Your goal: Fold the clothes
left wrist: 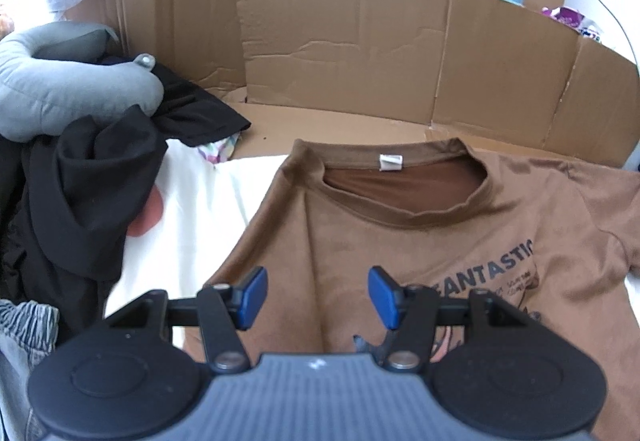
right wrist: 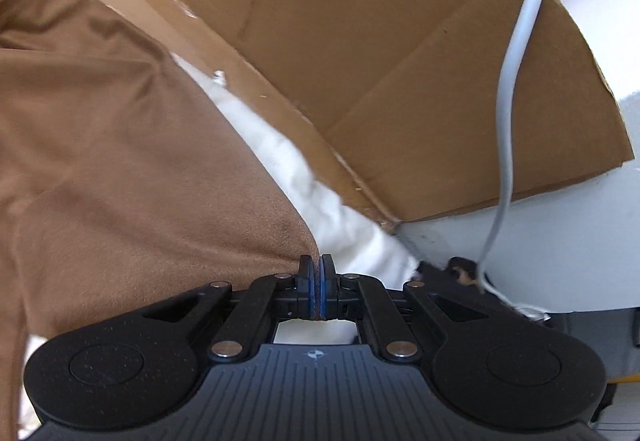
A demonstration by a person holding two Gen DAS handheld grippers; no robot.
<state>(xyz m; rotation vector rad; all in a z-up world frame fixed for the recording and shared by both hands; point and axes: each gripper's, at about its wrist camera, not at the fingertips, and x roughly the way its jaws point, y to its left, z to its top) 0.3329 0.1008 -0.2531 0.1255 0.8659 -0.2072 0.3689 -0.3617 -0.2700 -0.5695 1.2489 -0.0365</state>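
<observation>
A brown T-shirt (left wrist: 400, 241) with black "FANTASTIC" print lies spread front-up on a white sheet (left wrist: 240, 185), collar toward the cardboard wall. My left gripper (left wrist: 318, 297) hovers open over its lower chest, blue pads (left wrist: 256, 295) wide apart with nothing between them. In the right wrist view the same brown T-shirt (right wrist: 120, 145) fills the left side, and my right gripper (right wrist: 317, 281) is shut on an edge of its fabric, which rises into a taut fold at the pads.
A cardboard wall (left wrist: 360, 53) borders the back and right side (right wrist: 400, 61). Black garments (left wrist: 80, 193), a grey neck pillow (left wrist: 60, 89) and a grey garment (left wrist: 24, 345) pile up at the left. A grey cable (right wrist: 508, 101) hangs at the right.
</observation>
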